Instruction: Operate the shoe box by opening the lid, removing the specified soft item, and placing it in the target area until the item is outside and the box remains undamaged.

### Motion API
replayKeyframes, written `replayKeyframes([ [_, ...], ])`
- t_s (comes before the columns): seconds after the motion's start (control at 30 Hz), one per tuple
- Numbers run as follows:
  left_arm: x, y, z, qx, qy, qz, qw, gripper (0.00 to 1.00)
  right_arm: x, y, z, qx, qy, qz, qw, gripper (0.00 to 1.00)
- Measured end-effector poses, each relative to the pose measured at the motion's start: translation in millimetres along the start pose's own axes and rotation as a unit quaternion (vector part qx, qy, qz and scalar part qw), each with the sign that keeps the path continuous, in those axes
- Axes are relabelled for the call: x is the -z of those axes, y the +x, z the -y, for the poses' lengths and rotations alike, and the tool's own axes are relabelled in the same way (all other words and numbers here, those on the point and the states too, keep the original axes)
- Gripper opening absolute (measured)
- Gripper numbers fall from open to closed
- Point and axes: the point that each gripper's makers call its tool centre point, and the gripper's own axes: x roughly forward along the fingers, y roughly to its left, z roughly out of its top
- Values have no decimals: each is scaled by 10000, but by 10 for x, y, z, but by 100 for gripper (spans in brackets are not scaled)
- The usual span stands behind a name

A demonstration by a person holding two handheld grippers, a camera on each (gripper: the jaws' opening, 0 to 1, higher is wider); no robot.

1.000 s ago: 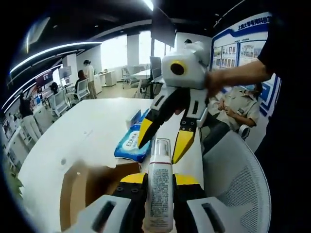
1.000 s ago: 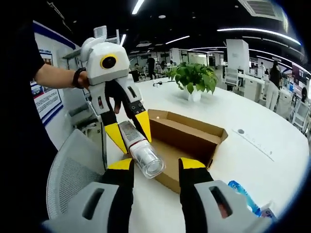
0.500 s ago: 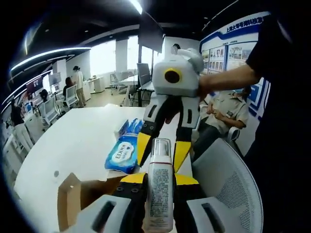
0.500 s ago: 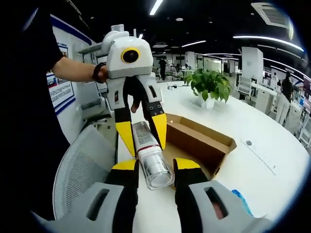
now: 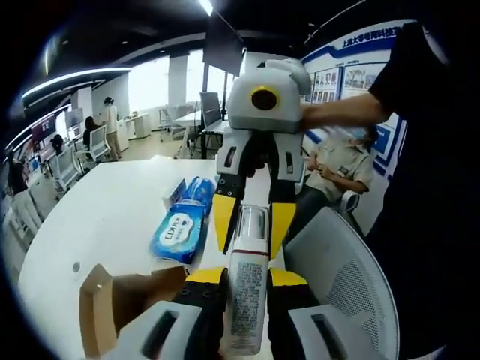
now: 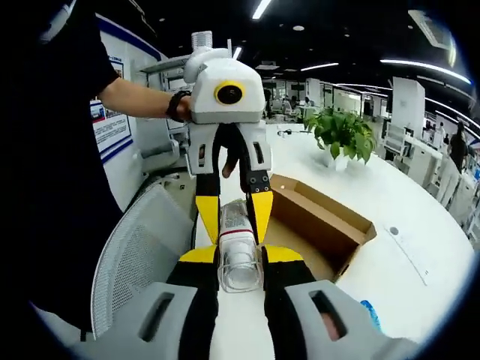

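A white bottle (image 5: pixel 246 296) with a printed label and a clear cap (image 6: pixel 239 264) hangs in the air between the two grippers. My left gripper (image 5: pixel 246 274) is shut on its body. Opposite it, my right gripper (image 5: pixel 251 238) has its yellow fingertips (image 5: pixel 223 223) pressed against both sides of the cap. In the right gripper view the right gripper (image 6: pixel 240 256) clamps the cap, and the left gripper (image 6: pixel 235 225) grips the bottle from the far side. The open brown shoe box (image 6: pixel 324 225) lies on the white table (image 6: pixel 420 247) just behind, its inside hidden; its flap (image 5: pixel 96 300) shows low in the left gripper view.
A blue pack of wipes (image 5: pixel 177 229) lies on the table (image 5: pixel 97 202) beyond the box. A grey mesh chair (image 5: pixel 341 289) stands under the grippers at the table's edge. A potted plant (image 6: pixel 342 132) sits further along the table. A person (image 5: pixel 337 161) sits behind.
The two grippers have drawn closer together. The right gripper's jaws have narrowed from standing apart around the cap to pressing on it. The left gripper has kept hold of the bottle.
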Motion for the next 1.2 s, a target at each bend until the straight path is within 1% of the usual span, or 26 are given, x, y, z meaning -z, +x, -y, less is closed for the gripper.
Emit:
replayKeyframes([
  [0.17, 70, 43, 28, 115, -12, -116, 9999, 20, 1, 28, -30, -77, -102, -3, 9999, 19],
  [0.3, 112, 92, 39, 148, -18, -234, 9996, 20, 9, 55, -27, -156, -165, -42, 9997, 19],
  [0.4, 130, 104, 28, 132, -4, -279, 9995, 20, 56, 75, -17, -178, -282, -220, 9992, 19],
  [0.53, 155, 105, -19, 43, 26, -322, 9995, 20, 90, 106, 58, -100, -187, -367, 9991, 19],
  [0.8, 191, 123, -135, -229, -95, -184, 9995, 20, 98, 133, 159, -102, -271, -565, 9980, 18],
  [0.87, 194, 129, -162, -322, -168, -123, 9993, 21, 110, 124, 220, -116, -267, -597, 9978, 18],
  [1.03, 210, 127, -187, -502, -259, -46, 9984, 22, 125, 125, 226, -144, -268, -643, 9975, 18],
  [1.2, 241, 91, -171, -721, -480, 155, 9961, 24, 129, 150, 207, -201, -214, -632, 9976, 18],
])
